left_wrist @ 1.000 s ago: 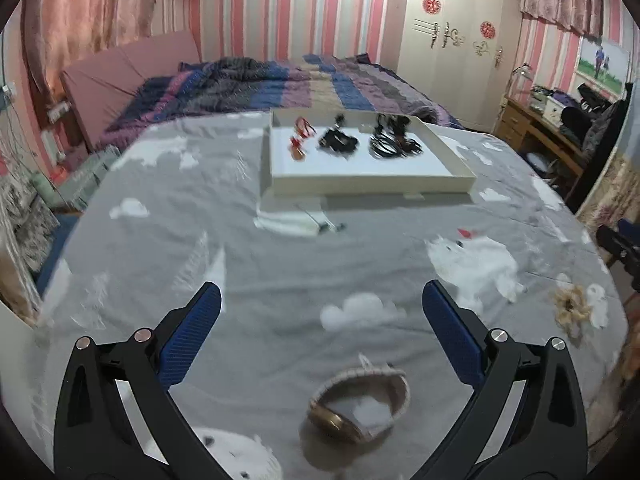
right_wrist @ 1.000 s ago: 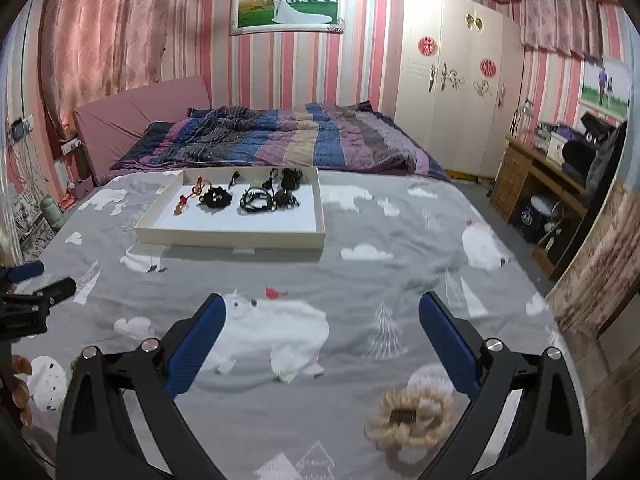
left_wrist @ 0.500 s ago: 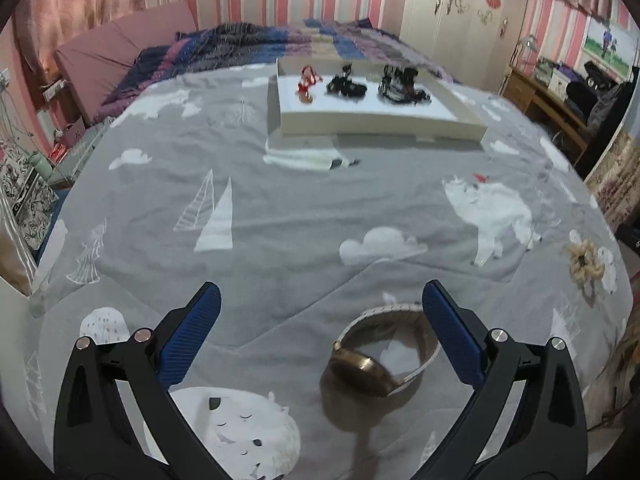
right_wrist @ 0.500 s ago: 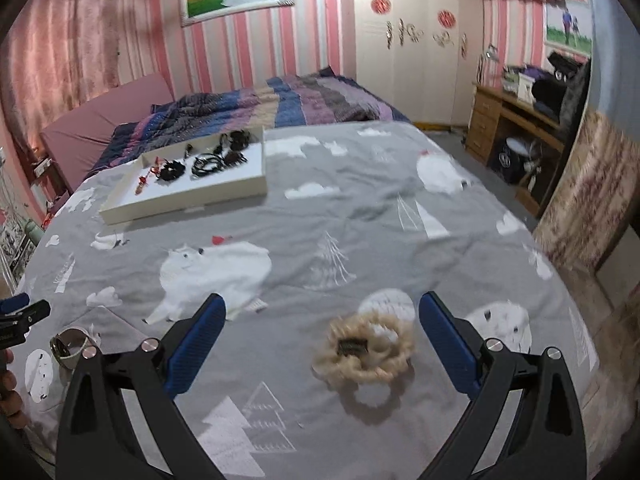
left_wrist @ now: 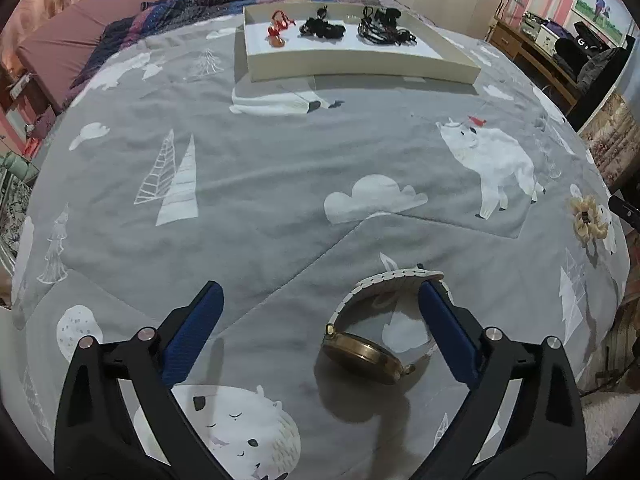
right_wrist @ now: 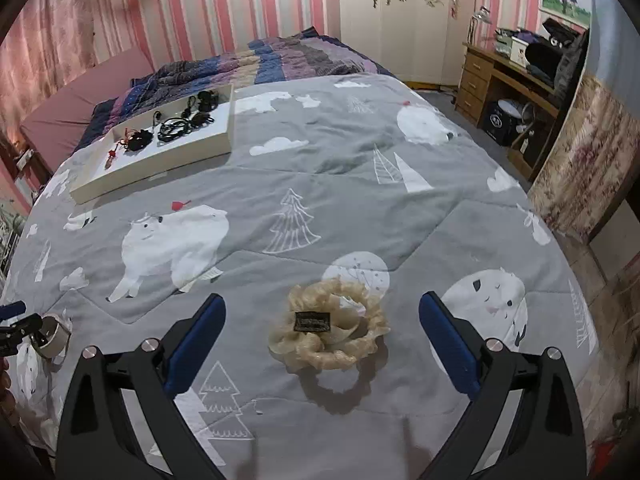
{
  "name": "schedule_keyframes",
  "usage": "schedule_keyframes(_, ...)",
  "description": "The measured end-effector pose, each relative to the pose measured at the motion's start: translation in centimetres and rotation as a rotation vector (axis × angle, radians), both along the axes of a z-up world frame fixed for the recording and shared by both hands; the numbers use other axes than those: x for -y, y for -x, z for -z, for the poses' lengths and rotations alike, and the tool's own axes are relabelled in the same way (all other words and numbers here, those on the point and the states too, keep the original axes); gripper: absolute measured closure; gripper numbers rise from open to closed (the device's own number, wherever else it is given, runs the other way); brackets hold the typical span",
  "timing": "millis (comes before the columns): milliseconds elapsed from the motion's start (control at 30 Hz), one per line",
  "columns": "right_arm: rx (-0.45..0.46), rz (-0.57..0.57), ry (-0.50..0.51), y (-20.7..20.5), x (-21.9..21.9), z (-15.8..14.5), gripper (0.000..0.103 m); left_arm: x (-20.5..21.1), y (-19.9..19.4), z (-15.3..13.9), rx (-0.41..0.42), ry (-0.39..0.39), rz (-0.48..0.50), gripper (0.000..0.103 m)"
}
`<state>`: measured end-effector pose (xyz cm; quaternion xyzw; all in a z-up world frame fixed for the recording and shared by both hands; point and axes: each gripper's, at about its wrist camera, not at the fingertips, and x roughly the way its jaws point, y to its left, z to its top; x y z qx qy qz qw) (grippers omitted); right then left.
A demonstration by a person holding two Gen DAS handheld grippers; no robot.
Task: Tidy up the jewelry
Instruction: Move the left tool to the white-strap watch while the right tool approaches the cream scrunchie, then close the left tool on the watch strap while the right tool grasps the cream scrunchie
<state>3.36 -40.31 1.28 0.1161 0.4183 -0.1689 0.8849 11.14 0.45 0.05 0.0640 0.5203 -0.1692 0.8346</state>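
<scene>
A gold-faced watch [left_wrist: 366, 350] with a pale link band lies on the grey bedspread, just inside the right finger of my open left gripper [left_wrist: 320, 304]. A cream ruffled scrunchie [right_wrist: 328, 330] with a dark label rests between the wide-apart fingers of my open right gripper [right_wrist: 320, 312]. At the far side of the bed a shallow white tray [left_wrist: 360, 66] holds a red piece and clumps of black jewelry. The same tray [right_wrist: 160, 164] sits far left in the right wrist view, the watch [right_wrist: 52, 334] at the left edge, and the scrunchie [left_wrist: 588, 218] far right in the left wrist view.
A striped purple and blue blanket [right_wrist: 280, 56] is bunched behind the tray. A wooden desk [right_wrist: 512, 76] with clutter and a white wardrobe [right_wrist: 400, 12] stand to the right of the bed. The bed's near edge drops off to the right by a floral panel [right_wrist: 580, 176].
Both grippers have dropped lower and moved forward. The watch now lies between the left fingers and the scrunchie between the right fingers, both larger in view. Both grippers stay open.
</scene>
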Motion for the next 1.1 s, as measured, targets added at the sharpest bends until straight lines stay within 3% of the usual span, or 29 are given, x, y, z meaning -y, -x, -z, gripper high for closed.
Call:
schedule_keyframes(133, -0.004, 0.025, -0.029, 0.0, 0.8, 0.6, 0.006, 0.8, -0.8, 0.6, -0.043, -0.012, 0.031, 0.023)
schedule_keyframes(500, -0.057, 0.044, -0.030, -0.4, 1.5, 2.4, 0.006, 2.5, -0.6, 1.9, -0.071, -0.048, 0.097, 0.037)
schedule_keyframes(667, -0.086, 0.015, -0.014, -0.7, 0.9, 3.3, 0.006, 2.4, -0.8, 1.5, -0.074, -0.003, 0.111, 0.069)
schedule_keyframes(967, -0.123, -0.009, -0.001, -1.5, 0.6, 4.7, 0.007, 1.9, -0.5, 1.2, -0.070, 0.004, 0.106, 0.081)
schedule_keyframes(1033, -0.136, -0.013, 0.006, -1.8, 0.7, 5.2, 0.011, 1.8, -0.4, 1.2, -0.069, 0.004, 0.104, 0.081)
schedule_keyframes(1100, -0.156, -0.029, -0.009, -2.2, 0.8, 5.8, 0.030, 1.9, -0.4, 1.2, -0.065, -0.002, 0.105, 0.082)
